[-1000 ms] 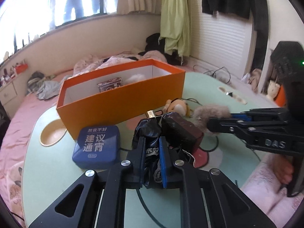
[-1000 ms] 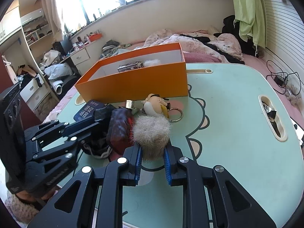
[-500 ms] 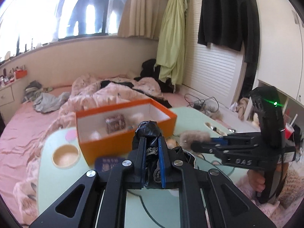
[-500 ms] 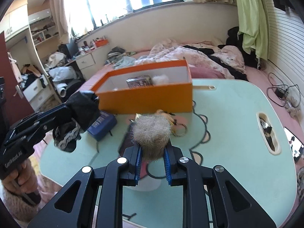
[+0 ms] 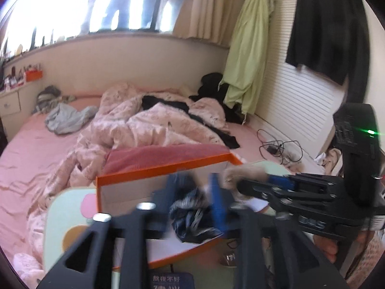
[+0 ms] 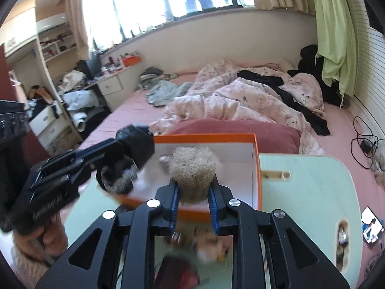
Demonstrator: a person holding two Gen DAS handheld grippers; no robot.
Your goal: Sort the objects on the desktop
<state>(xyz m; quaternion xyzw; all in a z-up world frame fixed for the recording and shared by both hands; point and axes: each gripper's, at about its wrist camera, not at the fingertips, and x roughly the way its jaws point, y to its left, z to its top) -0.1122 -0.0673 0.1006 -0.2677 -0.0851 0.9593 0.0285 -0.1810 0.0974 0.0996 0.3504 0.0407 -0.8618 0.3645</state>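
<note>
Left claw [image 5: 192, 201] jaws opening, crumpled black lace-trimmed cloth bundle [image 5: 192, 214] loose between pads over open orange cardboard box [image 5: 166, 167]: soft, light.

Right claw [image 6: 193, 204] jaws opening around beige fur pompom [image 6: 193, 169], above box: compressible; pinch mid-body.

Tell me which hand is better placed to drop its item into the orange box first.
Left, marginally. The left gripper has its jaws already opening, with the black lace bundle loose between them above the orange box. The right gripper is also over the box, but the fur pompom sits snug between its barely opening pads.
</note>
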